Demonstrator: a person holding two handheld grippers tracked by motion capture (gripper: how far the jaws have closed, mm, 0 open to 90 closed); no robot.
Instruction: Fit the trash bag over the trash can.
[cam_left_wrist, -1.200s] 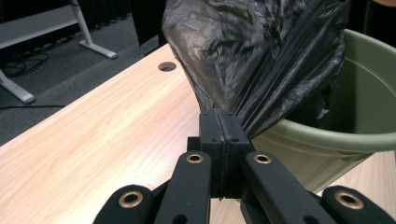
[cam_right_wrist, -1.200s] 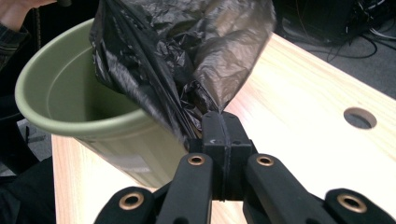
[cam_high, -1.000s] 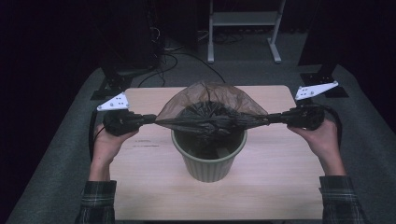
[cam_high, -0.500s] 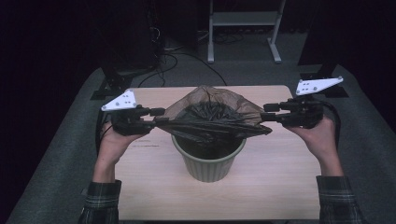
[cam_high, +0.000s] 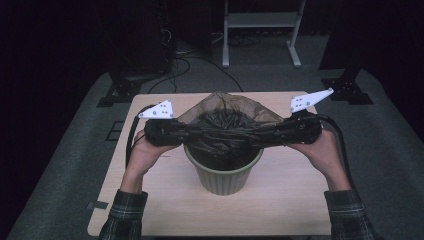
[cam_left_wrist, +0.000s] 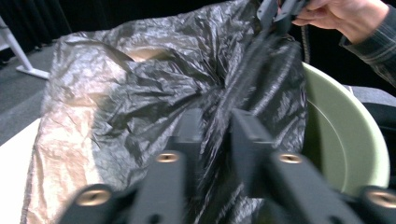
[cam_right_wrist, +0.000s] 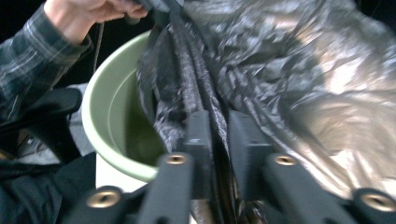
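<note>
A pale green bin (cam_high: 222, 177) stands mid-table. Above its mouth a black plastic bag (cam_high: 225, 125) hangs bunched between both grippers. My left gripper (cam_high: 192, 134) grips the bag's left end; its jaws have just been closing with the film between them, and in the left gripper view (cam_left_wrist: 215, 121) crumpled bag (cam_left_wrist: 130, 93) is pinched beside the bin's rim (cam_left_wrist: 341, 135). My right gripper (cam_high: 267, 134) holds the right end and has also just been closing; the right gripper view (cam_right_wrist: 217, 122) has a twisted strand of bag (cam_right_wrist: 303, 70) clamped above the bin (cam_right_wrist: 107, 116).
The wooden table (cam_high: 280, 210) has bare room around the bin. On the grey floor behind stand a white metal frame (cam_high: 260, 30), loose cables (cam_high: 185, 55) and black stand feet (cam_high: 347, 87) near the table's far corners.
Both grippers came inward toward each other and a little nearer me. Their jaws opened and closed again on the bag, which went from taut to bunched over the bin.
</note>
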